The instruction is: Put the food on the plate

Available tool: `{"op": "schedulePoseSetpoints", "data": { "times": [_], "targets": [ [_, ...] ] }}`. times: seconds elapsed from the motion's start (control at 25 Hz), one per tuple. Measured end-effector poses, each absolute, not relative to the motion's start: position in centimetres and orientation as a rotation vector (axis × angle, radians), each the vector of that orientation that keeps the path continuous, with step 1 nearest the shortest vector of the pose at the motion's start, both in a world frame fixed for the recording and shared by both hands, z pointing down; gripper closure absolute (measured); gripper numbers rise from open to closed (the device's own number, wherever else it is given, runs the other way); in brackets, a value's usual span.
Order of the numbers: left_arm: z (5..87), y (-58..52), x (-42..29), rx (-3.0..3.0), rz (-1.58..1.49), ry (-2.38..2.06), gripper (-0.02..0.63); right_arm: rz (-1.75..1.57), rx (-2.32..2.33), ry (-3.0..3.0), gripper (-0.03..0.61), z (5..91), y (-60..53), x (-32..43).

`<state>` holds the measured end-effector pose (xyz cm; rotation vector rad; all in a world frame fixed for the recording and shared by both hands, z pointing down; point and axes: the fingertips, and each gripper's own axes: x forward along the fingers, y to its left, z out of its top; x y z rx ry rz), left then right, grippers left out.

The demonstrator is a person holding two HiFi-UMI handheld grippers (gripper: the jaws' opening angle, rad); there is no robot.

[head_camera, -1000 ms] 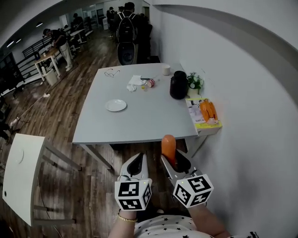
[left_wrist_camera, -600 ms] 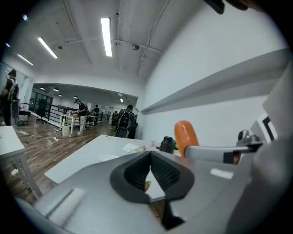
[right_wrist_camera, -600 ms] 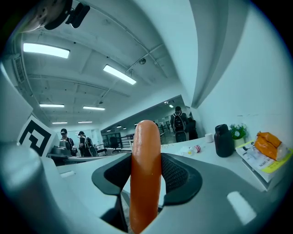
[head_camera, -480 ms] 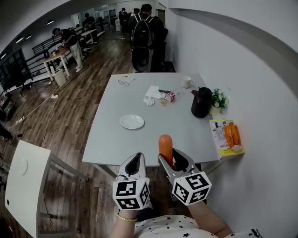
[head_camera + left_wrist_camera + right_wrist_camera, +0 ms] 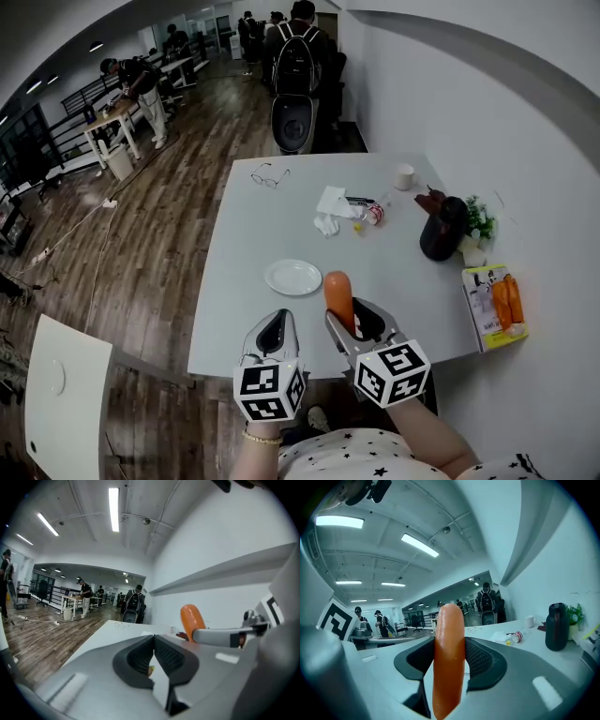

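Note:
An orange sausage [image 5: 338, 297] stands upright between the jaws of my right gripper [image 5: 349, 317], which is shut on it; the right gripper view shows the sausage [image 5: 449, 658] filling the gap between the pads. My left gripper [image 5: 273, 330] is shut with nothing in it, just left of the right one. A small white plate [image 5: 293, 277] lies bare on the grey table [image 5: 272, 220], a little ahead and left of the sausage. The left gripper view shows the sausage [image 5: 191, 620] off to the right.
A black jug [image 5: 442, 228], a small plant [image 5: 478, 225], a white cup [image 5: 404, 176], crumpled tissue [image 5: 330, 204], a can [image 5: 372, 215] and glasses [image 5: 270, 175] lie toward the table's far side. An orange-printed package [image 5: 495, 306] sits at its right edge. People stand beyond.
The table has come nearer and shifted right in the head view; both grippers now hang over its near edge. The sausage stays gripped in the right gripper.

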<state>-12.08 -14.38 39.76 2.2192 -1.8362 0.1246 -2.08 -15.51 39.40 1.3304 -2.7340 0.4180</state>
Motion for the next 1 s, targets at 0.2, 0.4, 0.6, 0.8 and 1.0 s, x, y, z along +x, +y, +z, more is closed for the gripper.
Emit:
{"op": "schedulePoseSetpoints", "data": {
  "times": [0.2, 0.4, 0.6, 0.8, 1.0],
  "targets": [
    [41.5, -17.5, -14.3, 2.203, 0.149, -1.818, 0.606, 0.412, 1.286, -2.686, 0.376, 41.3, -19.1, -4.4],
    [43.8, -19.9, -15.6, 2.159, 0.148, -1.805, 0.606, 0.386, 1.164, -2.634, 0.377, 44.2, -22.6, -6.3],
    [45.3, -22.6, -16.3, 2.16, 0.157, -1.809, 0.606, 0.348, 0.994, -2.585, 0.377, 47.3, -27.0, -8.6],
    [47.8, -25.1, -17.3, 2.085, 0.181, -1.812, 0.606, 0.261, 0.754, -2.494, 0.377, 51.8, -31.1, -11.6],
    [49.9, -26.7, -17.8, 2.011, 0.177, -1.806, 0.606, 0.175, 0.498, -2.357, 0.379, 56.9, -34.5, -14.2]
  ]
}}
